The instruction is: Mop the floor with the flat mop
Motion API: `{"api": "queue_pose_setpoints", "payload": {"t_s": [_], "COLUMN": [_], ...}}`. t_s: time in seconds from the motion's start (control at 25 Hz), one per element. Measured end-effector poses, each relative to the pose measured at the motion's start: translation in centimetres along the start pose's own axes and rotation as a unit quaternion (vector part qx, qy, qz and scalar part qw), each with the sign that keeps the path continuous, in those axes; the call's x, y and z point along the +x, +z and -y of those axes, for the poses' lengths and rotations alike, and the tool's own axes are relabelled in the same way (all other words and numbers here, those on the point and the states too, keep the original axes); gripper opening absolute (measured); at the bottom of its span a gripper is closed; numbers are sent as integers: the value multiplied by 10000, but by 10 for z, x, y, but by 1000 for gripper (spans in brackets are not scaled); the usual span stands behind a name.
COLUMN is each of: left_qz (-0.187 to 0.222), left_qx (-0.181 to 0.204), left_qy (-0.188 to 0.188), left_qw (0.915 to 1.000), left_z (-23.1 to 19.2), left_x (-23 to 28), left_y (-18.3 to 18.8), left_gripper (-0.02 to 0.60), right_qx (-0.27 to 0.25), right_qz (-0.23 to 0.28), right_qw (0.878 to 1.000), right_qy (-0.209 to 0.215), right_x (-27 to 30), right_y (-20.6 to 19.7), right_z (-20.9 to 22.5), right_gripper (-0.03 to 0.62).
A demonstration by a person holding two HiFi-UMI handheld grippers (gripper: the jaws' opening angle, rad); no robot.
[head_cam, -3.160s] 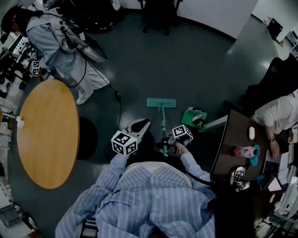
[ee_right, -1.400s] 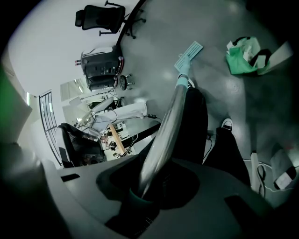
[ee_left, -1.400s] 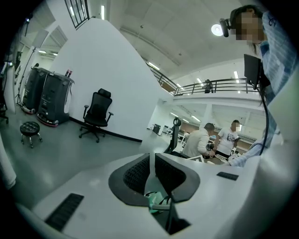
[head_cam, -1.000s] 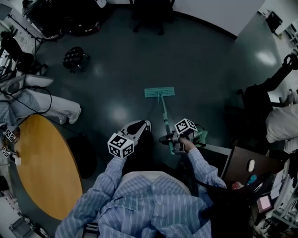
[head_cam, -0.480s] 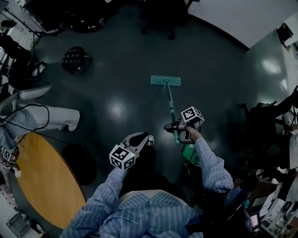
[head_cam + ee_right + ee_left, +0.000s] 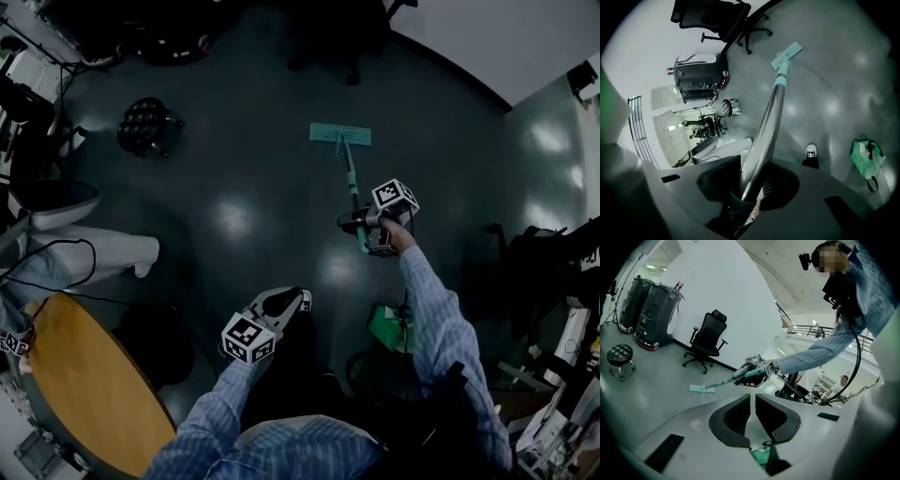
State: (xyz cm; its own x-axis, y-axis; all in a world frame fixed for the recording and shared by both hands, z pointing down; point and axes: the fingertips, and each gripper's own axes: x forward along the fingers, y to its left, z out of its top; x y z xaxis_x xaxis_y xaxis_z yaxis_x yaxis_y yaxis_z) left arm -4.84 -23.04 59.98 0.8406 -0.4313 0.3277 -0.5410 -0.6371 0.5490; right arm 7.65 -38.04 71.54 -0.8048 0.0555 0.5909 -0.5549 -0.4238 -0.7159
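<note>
At 12 o'clock on floor (image 6: 234, 169), mop pad (image 6: 340, 134) lies flat; R claw (image 6: 356, 225) clamps stiff, prob. light pole (image 6: 350, 178) near top; L claw (image 6: 751, 400) together, empty.

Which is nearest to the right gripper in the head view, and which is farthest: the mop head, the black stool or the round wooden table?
1. The mop head, on the floor just ahead of the right gripper.
2. The black stool, well off to the left, at upper left of the view.
3. The round wooden table, at the lower left corner.
</note>
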Motion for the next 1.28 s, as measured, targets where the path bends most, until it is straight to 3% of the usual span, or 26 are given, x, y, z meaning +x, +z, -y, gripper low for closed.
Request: {"api": "queue_pose_setpoints", "payload": {"t_s": [0.32, 0.84, 1.0, 1.28], "left_qz": [-218, -102, -121, -112], "left_qx": [-367, -792, -799, -813], "left_qy": [104, 371, 444, 286], "left_qw": [9990, 9961, 9957, 9962], "left_z": [-20, -72, -80, -67], "left_x": [1, -5, -9, -18], "left_y": [-29, -47, -51, -39], "left_gripper": [38, 38, 38, 38], "right_qx": [-88, -52, -51, 122], "right_qz": [141, 358, 434, 349], "right_qw": [9996, 9979, 9968, 9965], "right_qy": [-222, -539, -666, -755], "right_x": [-1, 14, 19, 20], "right_y": [100, 194, 199, 152], "right_z": [-22, -46, -43, -23], "right_gripper": [110, 103, 95, 78]}}
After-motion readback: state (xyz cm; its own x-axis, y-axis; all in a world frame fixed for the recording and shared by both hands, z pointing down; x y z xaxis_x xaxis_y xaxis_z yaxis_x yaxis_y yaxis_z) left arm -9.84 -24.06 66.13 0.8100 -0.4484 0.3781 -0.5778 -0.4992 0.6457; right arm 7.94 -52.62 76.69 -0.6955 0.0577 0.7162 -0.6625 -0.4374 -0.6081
